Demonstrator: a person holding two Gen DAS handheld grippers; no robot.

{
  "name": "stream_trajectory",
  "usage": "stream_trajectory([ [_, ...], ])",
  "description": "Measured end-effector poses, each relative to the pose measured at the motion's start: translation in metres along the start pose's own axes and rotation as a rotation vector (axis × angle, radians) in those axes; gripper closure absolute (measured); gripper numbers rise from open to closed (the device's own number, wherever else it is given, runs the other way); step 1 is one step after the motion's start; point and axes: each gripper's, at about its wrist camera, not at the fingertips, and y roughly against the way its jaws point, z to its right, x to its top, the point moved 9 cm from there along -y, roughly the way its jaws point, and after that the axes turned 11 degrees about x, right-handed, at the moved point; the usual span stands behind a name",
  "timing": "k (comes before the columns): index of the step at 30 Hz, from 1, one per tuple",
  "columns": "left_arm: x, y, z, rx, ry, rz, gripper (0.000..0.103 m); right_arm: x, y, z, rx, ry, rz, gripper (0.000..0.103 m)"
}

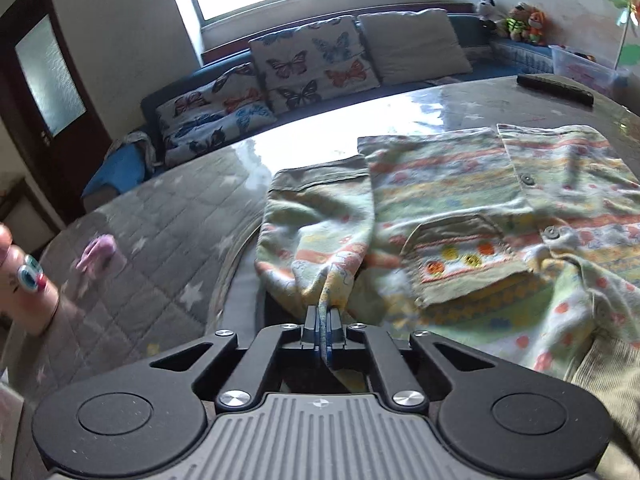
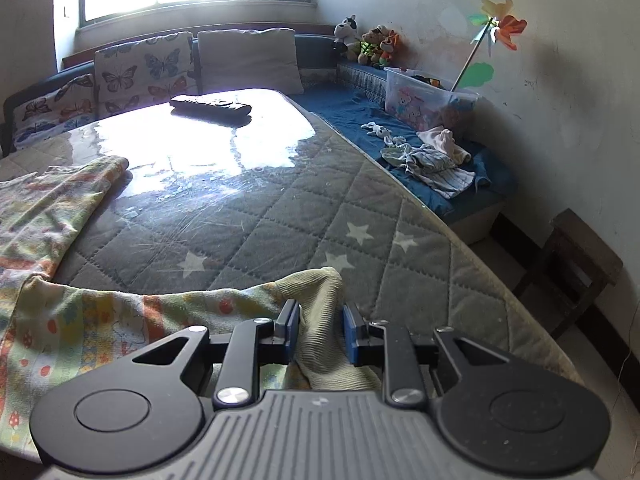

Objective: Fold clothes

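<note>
Here the quilted surface (image 2: 256, 216) carries a patterned button-up children's top (image 1: 460, 184), spread flat, soft and limp. My left gripper (image 1: 323, 314) has its jaws pinched shut on a sleeve (image 1: 316, 232); my right gripper (image 2: 320, 328) stands parted around the ribbed cuff (image 2: 320, 308). Hems and cuffs seem the best holds.

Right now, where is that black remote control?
The remote control lies on the far, shiny part of the table, beyond the patterned shirt and in front of the butterfly cushions; in the left wrist view it sits top right.
</note>
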Motion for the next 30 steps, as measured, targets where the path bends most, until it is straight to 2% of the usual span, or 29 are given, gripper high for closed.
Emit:
stream_trajectory([
  [6,-0.041,0.031,-0.025,0.003,0.077,-0.058,0.100,0.012,-0.012,-0.002,-0.021,0.043,-0.002,0.081],
  [11,-0.076,0.065,-0.034,-0.009,0.098,-0.088,0.100,0.006,-0.006,-0.008,0.002,0.056,-0.016,0.080],
  [14,-0.080,0.072,-0.039,-0.013,0.111,-0.098,0.093,0.003,-0.002,-0.012,0.007,0.066,-0.016,0.080],
  [17,-0.068,0.079,-0.044,0.026,0.105,-0.062,0.068,0.004,-0.003,-0.010,0.014,0.054,-0.015,0.079],
  [18,-0.063,0.082,-0.045,0.034,0.104,-0.042,0.055,0.005,-0.003,-0.009,0.016,0.048,-0.015,0.079],
  [19,-0.057,0.085,-0.046,0.036,0.103,-0.019,0.049,0.004,-0.003,-0.009,0.017,0.048,-0.015,0.078],
  [24,-0.027,0.086,-0.041,0.018,0.103,0.049,0.048,0.004,-0.004,-0.006,0.014,0.041,-0.010,0.075],
  [30,0.007,0.049,-0.010,-0.019,0.073,0.070,0.050,0.005,-0.005,-0.006,0.012,0.038,-0.007,0.073],
])
